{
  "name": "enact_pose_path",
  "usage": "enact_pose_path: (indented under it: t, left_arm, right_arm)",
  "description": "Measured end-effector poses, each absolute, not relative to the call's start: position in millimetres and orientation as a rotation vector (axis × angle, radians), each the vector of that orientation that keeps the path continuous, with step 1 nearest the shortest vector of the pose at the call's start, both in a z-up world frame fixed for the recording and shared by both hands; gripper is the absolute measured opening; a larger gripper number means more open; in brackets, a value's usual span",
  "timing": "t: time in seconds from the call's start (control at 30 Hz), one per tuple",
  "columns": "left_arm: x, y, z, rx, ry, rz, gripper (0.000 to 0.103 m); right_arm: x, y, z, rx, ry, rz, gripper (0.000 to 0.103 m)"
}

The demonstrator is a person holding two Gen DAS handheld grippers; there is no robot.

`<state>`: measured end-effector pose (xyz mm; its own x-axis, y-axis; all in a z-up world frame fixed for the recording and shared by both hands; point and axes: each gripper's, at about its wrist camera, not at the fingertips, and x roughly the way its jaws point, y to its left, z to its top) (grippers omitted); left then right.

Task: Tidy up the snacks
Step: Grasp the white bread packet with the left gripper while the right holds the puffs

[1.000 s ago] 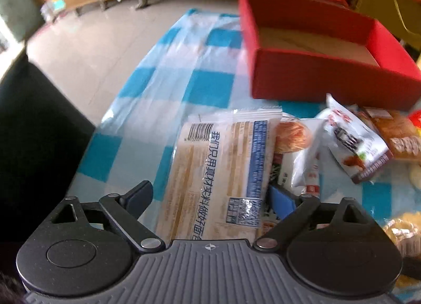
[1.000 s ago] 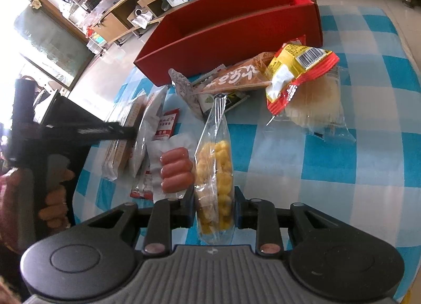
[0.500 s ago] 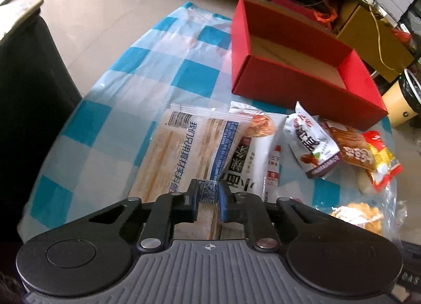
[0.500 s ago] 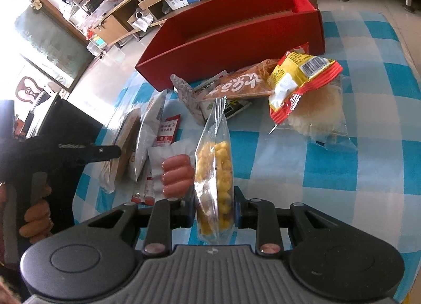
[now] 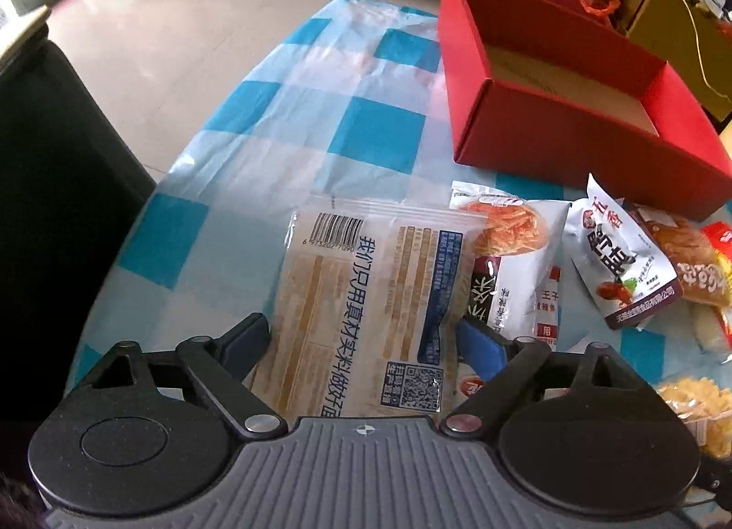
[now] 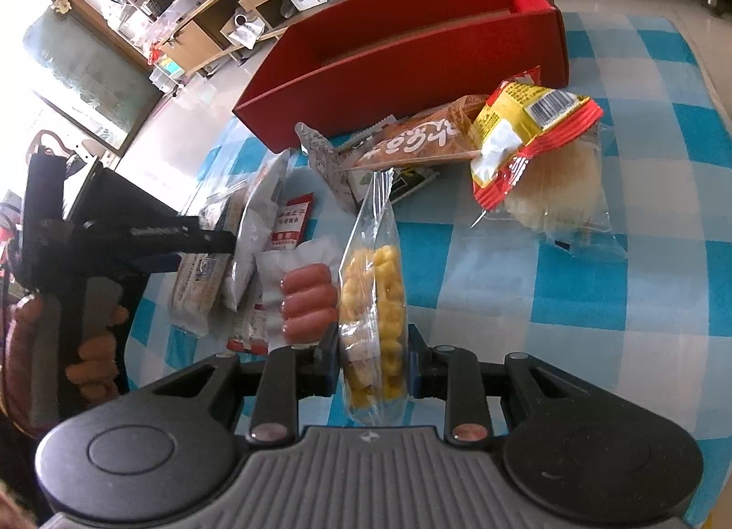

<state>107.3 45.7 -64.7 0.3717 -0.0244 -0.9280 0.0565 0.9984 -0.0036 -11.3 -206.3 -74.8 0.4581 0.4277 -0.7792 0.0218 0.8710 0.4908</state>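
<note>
Sausage pack (image 6: 305, 300) just beside puff bag (image 6: 375, 300)

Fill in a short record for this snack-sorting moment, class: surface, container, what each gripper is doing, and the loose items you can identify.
surface: blue-and-white checked cloth
container: red box, open top, no snacks visible inside
left gripper: jaws opening, flat bread packet lying between them
right gripper: shut on bag of yellow puffs, held upright
loose items: sausage pack, yellow-and-red packet, brown packet
</note>
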Motion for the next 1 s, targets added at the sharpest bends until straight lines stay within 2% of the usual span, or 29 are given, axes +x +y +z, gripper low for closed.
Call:
enact_pose_path:
  t: [0.07,0.2,0.27,0.3,0.33,0.37,0.5,0.6,0.63,0.7,0.9,0.97,1.0]
  left_arm:
    - [103.3,44.3,-58.9,0.04,1.204,-0.05,0.076]
    - [87.3,44.5,-51.8,0.079,1.201,-0.063,0.066]
    - [81.0,42.2,-49.3,0.097,1.198,-0.066,0.056]
    - [79.0,42.6,-46.8,0.086,1.196,-0.076,0.048]
    - [77.2,44.2,-43.3,0.041,1.205,-0.116,0.013]
    - [77.8,45.7,-41.3,0.002,1.221,-0.133,0.012]
    - [73.5,41.1,-33.1,0.004,1.206,-0.152,0.012]
    - [74.4,40.6,-37.7,0.018,1.197,-0.131,0.042]
    - [74.3,41.9,-39.2,0.044,1.183,-0.108,0.066]
    - [76.9,45.7,-42.3,0.076,1.157,-0.065,0.095]
    - [86.7,51.3,-71.7,0.092,1.208,-0.011,0.097]
    - [80.0,54.7,-69.2,0.106,1.214,-0.018,0.081]
    - [76.6,55.0,-67.7,0.122,1.213,-0.025,0.08]
  right_arm:
    - [-9.3,-205.6,-75.8,0.472,1.078,0.262,0.026]
    - [-8.5,-202.8,-73.4,0.459,1.071,0.263,0.026]
    - [-10.0,-201.4,-72.6,0.448,1.064,0.26,0.026]
    - [-10.7,-201.3,-72.6,0.446,1.063,0.259,0.026]
    - [-11.5,-201.8,-72.1,0.45,1.059,0.258,0.026]
    - [-12.2,-203.0,-71.3,0.455,1.055,0.258,0.026]
    - [-15.4,-210.5,-65.2,0.468,1.03,0.246,0.026]
    - [-17.1,-213.3,-67.0,0.469,1.034,0.232,0.026]
    - [-17.6,-213.7,-68.6,0.472,1.04,0.232,0.026]
    - [-17.8,-213.4,-70.4,0.471,1.045,0.232,0.026]
    - [-14.8,-213.6,-72.3,0.48,1.058,0.238,0.026]
    - [-15.0,-214.0,-73.0,0.479,1.062,0.243,0.026]
    - [-14.9,-214.6,-73.8,0.481,1.065,0.245,0.026]
